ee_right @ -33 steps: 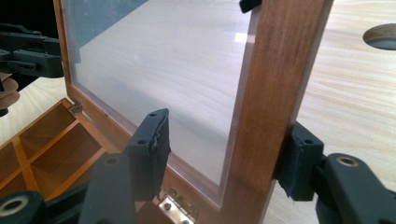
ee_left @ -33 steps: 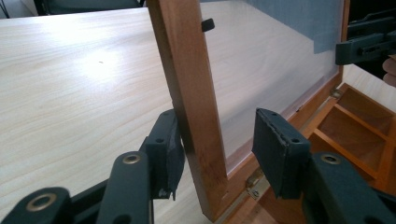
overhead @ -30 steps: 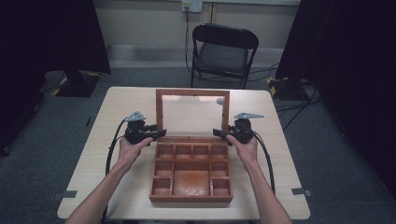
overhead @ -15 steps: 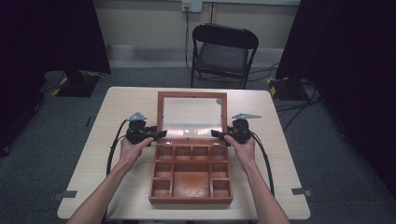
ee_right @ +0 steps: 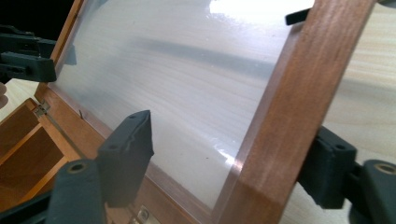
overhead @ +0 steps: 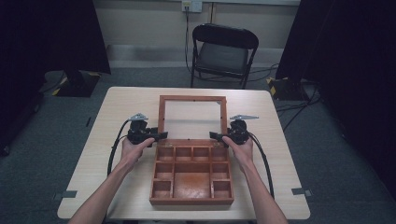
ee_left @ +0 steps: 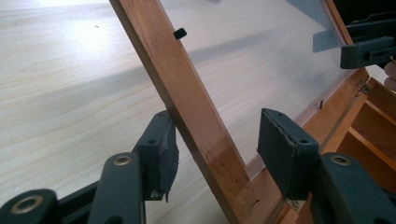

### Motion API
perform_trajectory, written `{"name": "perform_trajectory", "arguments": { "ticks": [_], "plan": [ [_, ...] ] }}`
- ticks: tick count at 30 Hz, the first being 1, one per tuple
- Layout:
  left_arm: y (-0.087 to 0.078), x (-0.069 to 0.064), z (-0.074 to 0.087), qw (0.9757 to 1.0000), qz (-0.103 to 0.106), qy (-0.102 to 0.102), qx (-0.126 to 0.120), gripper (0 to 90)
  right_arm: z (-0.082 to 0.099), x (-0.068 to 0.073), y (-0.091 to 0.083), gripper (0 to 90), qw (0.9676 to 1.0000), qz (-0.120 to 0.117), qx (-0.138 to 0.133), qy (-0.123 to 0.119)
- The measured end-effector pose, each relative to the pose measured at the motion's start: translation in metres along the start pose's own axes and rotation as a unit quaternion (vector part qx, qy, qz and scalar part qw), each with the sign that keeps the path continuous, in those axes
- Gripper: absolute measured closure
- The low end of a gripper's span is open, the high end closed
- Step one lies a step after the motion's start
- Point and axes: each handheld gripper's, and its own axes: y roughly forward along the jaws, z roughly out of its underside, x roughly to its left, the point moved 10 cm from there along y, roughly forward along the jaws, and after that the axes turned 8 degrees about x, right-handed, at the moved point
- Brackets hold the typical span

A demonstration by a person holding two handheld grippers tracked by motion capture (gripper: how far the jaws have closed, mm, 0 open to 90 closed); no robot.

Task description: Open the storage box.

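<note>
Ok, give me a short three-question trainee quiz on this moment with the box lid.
1. True or false: the lid of the wooden box is shut.
2. Which part of the lid stands between the jaws of the left tongs? A) a side rail B) the middle of the clear pane C) a hinge
3. What stands on the floor beyond the far edge of the table?

Key
1. False: the lid is swung open.
2. A. The right tongs straddle the other side rail. Both pairs of tongs have just been opening.
3. A black folding chair.
</note>
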Motion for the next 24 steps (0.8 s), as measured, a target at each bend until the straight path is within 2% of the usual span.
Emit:
{"name": "perform_trajectory", "arguments": {
  "ticks": [12,14,21,24],
  "plan": [
    [0.004,0.004,0.006,0.9999,0.003,-0.01,0.013,40.4,0.006,-0.003,0.008,18.2,0.9997,-0.006,0.013,0.021],
    [0.006,0.004,0.007,0.9996,0.01,-0.021,0.013,39.6,0.007,-0.004,0.009,17.0,0.9996,-0.002,0.017,0.024],
    [0.008,0.004,0.009,0.9992,0.017,-0.032,0.017,37.1,0.009,-0.005,0.01,15.9,0.9993,-0.001,0.025,0.029],
    [0.01,0.005,0.011,0.9985,0.025,-0.044,0.021,34.9,0.011,-0.006,0.01,14.8,0.9991,0.001,0.03,0.031]
  ]
}}
